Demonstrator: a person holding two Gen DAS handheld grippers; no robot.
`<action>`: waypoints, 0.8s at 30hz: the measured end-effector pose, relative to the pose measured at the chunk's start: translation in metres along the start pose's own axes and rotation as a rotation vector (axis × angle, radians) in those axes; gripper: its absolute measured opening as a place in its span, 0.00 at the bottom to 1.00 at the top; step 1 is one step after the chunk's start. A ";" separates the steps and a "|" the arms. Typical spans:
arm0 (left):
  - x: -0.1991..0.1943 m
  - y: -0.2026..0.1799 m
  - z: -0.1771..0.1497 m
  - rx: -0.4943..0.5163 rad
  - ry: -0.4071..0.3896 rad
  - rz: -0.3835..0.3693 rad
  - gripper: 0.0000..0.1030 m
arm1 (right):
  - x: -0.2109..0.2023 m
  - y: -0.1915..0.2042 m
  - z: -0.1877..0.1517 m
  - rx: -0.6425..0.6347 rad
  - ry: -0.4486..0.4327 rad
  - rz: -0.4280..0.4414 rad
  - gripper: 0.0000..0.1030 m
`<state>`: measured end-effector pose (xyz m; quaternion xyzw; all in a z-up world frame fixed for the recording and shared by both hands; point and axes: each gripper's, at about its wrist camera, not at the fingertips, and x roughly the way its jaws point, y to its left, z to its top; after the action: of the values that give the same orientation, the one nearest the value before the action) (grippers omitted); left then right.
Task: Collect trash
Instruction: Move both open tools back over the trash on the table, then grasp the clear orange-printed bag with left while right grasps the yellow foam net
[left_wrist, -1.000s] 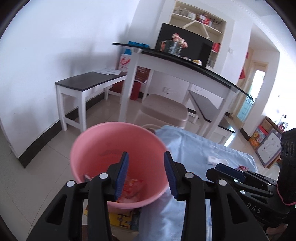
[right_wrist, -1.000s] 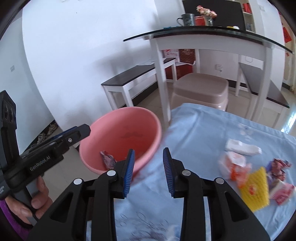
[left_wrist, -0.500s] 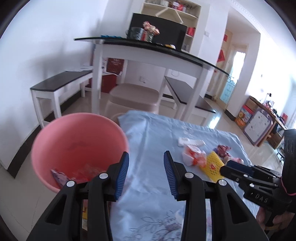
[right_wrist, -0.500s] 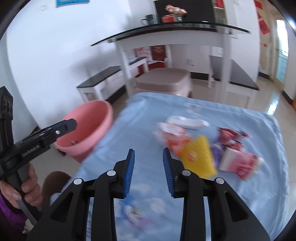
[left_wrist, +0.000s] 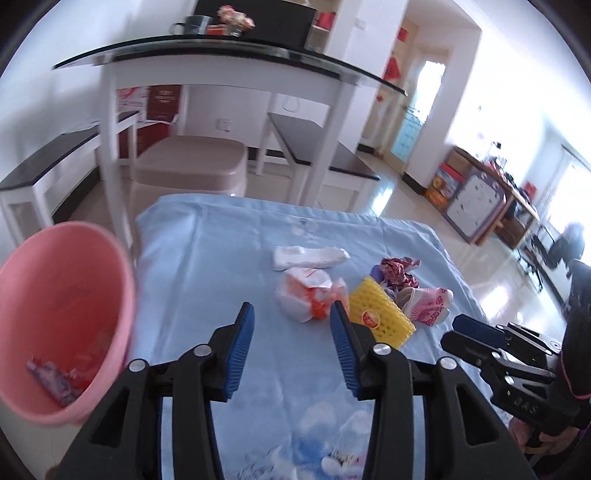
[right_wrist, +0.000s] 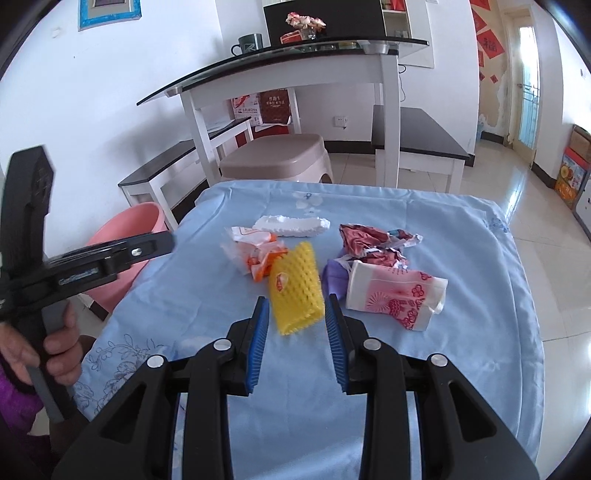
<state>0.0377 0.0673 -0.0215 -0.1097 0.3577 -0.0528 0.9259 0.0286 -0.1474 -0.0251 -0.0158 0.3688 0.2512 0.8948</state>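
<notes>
Six wrappers (right_wrist: 295, 288) mid-cloth (right_wrist: 461, 369) — edges w/ bare margin

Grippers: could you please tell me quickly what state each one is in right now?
Left gripper: open, empty, jaws just widened.
Right gripper: open, empty.

Bare cloth (right_wrist: 177, 295) before trash pile (right_wrist: 295, 291)

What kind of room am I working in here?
Most likely a home living or dining room: a glass-topped table with benches, a plastic stool, and a tiled floor.
</notes>
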 end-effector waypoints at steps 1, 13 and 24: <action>0.007 -0.004 0.003 0.017 0.005 -0.001 0.42 | 0.001 -0.002 0.000 0.005 0.001 0.003 0.31; 0.075 -0.003 0.028 0.001 0.089 -0.002 0.42 | 0.010 -0.020 -0.001 0.037 0.019 0.044 0.31; 0.083 -0.007 0.018 0.023 0.090 -0.032 0.09 | 0.034 -0.019 0.004 0.061 0.059 0.073 0.31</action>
<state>0.1105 0.0487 -0.0609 -0.1025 0.3967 -0.0767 0.9090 0.0600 -0.1480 -0.0475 0.0175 0.4029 0.2717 0.8738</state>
